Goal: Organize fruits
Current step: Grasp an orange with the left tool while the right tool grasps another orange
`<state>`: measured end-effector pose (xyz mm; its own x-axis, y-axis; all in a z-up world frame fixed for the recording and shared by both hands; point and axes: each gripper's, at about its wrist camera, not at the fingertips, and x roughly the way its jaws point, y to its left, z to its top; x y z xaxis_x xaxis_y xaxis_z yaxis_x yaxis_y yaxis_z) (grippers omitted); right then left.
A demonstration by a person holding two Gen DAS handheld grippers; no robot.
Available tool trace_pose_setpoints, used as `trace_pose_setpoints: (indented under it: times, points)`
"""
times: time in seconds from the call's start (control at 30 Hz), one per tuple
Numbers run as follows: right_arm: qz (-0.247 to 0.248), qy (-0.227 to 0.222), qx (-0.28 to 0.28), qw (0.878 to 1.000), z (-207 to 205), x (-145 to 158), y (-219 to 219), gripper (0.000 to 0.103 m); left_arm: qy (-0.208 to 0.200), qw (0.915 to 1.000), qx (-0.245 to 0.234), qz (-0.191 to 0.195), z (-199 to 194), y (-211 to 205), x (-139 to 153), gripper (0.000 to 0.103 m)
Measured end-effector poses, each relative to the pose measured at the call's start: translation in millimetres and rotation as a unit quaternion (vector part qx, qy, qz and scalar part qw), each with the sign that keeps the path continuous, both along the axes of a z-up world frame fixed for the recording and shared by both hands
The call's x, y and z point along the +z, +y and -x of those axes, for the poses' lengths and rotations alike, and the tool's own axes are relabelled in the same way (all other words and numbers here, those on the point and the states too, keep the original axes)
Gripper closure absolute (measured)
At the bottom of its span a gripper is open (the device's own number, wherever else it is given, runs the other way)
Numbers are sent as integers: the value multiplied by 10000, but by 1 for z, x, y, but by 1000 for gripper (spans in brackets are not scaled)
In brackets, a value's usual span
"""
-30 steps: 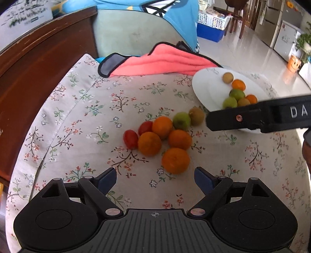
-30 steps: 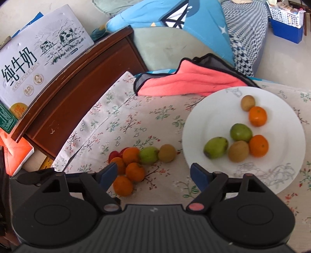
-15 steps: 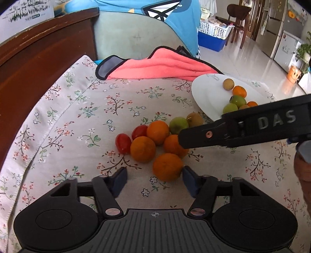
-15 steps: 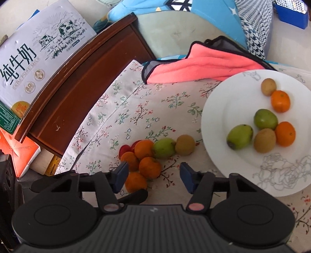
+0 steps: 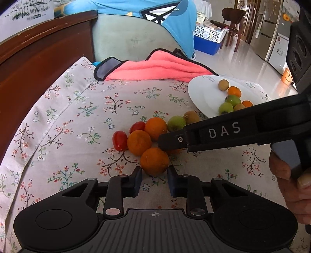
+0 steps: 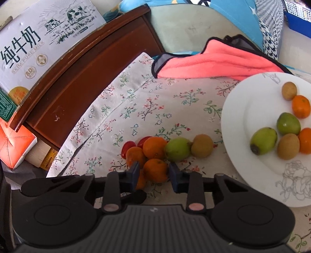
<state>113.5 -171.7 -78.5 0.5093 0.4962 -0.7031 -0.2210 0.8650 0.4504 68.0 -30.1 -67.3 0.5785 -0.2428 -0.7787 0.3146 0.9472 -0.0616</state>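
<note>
Orange tangerines (image 5: 154, 163) and red tomatoes (image 5: 120, 140) are sitting beside the white plate (image 6: 241, 124) on a floral cloth (image 5: 81, 109).

We see a floral tablecloth (image 6: 136, 101). At its far edge lies a pink towel (image 6: 213, 62), with a blue cushion (image 5: 155, 17) behind that. Left of the tablecloth a wooden headboard (image 6: 81, 64) carries a milk carton (image 6: 38, 39).

Both wrist views look down close over the same fruit pile (image 5: 153, 140) (image 6: 155, 153); the plate (image 5: 202, 97) (image 6: 243, 165) lies right.
</note>
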Motion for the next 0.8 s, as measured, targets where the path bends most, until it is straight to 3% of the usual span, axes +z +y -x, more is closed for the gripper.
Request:
trace_pose_setpoints:
  times: [0.27, 0.8]
  points:
    - [193, -90, 157, 9996, 1, 2, 6, 74, -4, 10000, 43, 26, -1, 1, -3, 76]
    - [-97, 172, -21, 9998, -1, 1, -4, 74, -220, 9998, 23, -25, 1, 0, 1, 76]
